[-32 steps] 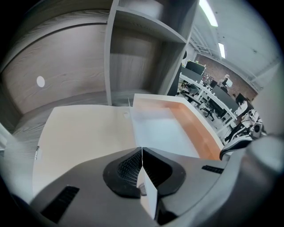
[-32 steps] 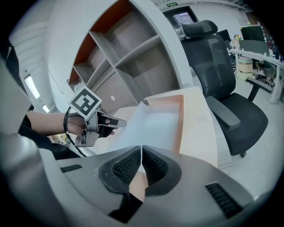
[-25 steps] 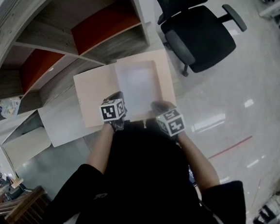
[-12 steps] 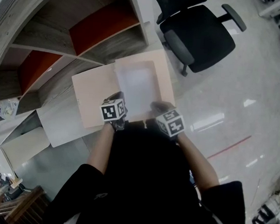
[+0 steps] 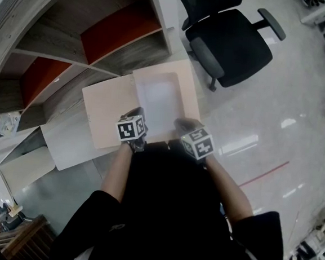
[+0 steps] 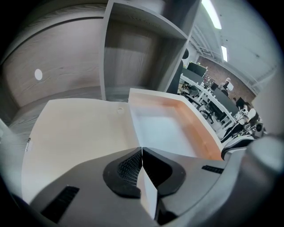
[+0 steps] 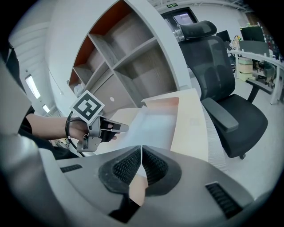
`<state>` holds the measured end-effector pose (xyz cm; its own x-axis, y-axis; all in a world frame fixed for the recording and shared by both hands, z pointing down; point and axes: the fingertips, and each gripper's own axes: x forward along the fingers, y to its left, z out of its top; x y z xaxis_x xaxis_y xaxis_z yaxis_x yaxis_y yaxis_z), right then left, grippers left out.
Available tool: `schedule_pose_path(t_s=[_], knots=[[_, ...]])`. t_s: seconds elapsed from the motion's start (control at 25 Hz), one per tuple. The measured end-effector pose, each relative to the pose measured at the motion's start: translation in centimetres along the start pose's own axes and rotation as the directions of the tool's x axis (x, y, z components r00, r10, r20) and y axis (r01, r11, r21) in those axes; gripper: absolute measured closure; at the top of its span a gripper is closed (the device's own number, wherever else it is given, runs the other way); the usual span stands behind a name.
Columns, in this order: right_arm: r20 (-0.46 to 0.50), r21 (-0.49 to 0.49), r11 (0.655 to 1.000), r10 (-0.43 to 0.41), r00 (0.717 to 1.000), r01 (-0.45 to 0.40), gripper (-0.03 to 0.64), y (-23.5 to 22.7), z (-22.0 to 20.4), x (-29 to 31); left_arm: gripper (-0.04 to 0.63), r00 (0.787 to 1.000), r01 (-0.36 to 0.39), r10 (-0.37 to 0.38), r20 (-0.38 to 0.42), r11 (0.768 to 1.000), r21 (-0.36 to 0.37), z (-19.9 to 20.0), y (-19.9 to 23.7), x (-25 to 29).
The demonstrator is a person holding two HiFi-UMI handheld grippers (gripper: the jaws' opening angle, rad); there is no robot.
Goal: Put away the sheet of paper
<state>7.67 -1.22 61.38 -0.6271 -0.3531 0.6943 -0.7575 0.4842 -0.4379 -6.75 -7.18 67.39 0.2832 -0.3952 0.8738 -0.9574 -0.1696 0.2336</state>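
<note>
A shallow peach box is held in the air before the shelves, with its lid folded open to the left. A white sheet of paper lies flat inside it. My left gripper is shut on the thin near wall where lid and box meet. My right gripper is shut on the near right wall. In the left gripper view the sheet of paper lies between the lid and the orange-tinted right wall. The right gripper view shows the left gripper at the box's other side.
A curved shelf unit with grey wood compartments and red back panels stands just beyond the box. A black office chair is close on the right. A white cabinet top lies below left. Desks and chairs fill the far room.
The box has edged slightly up and left toward the shelves. Both grippers keep the same hold.
</note>
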Motion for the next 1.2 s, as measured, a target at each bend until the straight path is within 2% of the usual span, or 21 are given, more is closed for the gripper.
schedule_pose_path(t_s=[1.2], knots=[[-0.015,-0.026,1.000,0.018,1.000,-0.018,0.592,-1.2,0.2,-0.2,0.549,1.000,0.002,-0.002,-0.001,1.000,-0.028,0.0,-1.5,0.7]])
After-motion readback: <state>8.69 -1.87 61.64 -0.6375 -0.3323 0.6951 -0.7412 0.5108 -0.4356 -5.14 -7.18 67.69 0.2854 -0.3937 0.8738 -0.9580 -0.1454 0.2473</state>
